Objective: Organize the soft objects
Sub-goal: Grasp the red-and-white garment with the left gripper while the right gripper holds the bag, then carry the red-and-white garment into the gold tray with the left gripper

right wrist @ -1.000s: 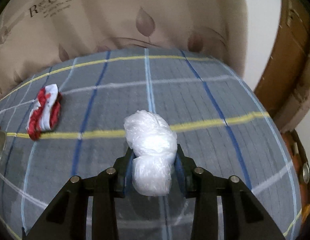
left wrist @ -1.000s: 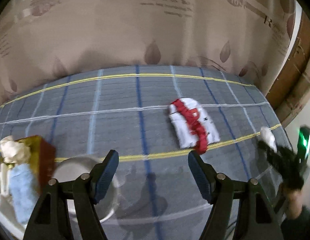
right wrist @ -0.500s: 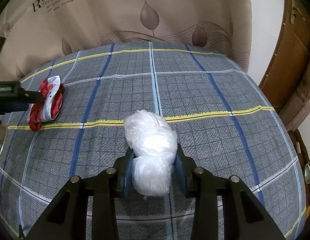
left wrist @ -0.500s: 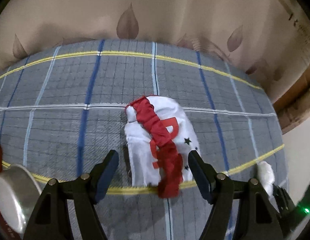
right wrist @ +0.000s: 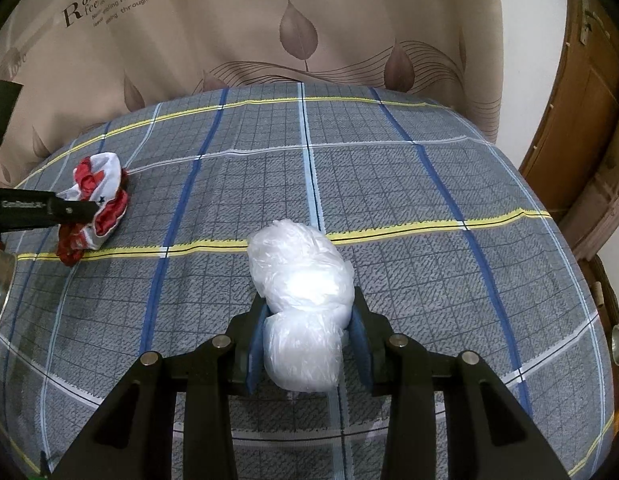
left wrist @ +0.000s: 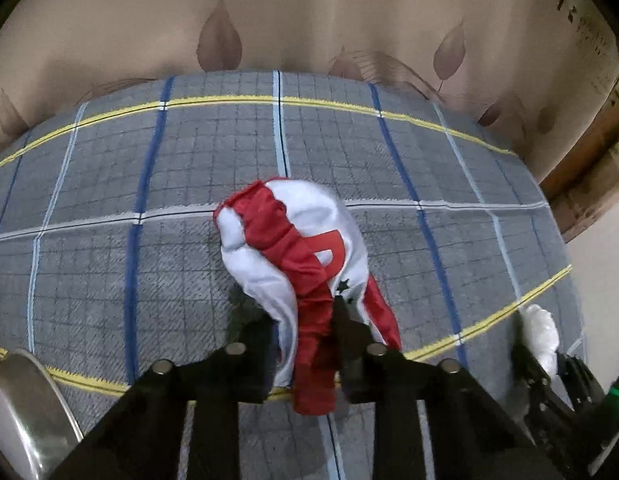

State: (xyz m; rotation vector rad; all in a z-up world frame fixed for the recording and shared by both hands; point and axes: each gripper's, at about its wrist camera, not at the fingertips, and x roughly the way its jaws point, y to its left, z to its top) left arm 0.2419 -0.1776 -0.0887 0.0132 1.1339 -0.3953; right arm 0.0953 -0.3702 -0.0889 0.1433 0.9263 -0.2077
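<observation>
A red and white cloth (left wrist: 293, 248) lies on the grey plaid table cover (left wrist: 149, 200). My left gripper (left wrist: 305, 332) is shut on its near end, red fabric bunched between the fingers. The cloth (right wrist: 97, 192) also shows at the far left of the right wrist view, with the left gripper's finger (right wrist: 69, 210) on it. My right gripper (right wrist: 305, 320) is shut on a crumpled clear plastic bag (right wrist: 301, 280) and holds it above the table. That bag (left wrist: 543, 332) shows at the right edge of the left wrist view.
A metal bowl rim (left wrist: 25, 412) sits at the lower left of the left wrist view. A beige leaf-print curtain (right wrist: 309, 40) hangs behind the table. A wooden door (right wrist: 581, 120) stands at the right, beyond the table's right edge.
My left gripper has moved forward onto the red and white cloth and closed on its near end. My right gripper still holds the plastic bag, lifted a little.
</observation>
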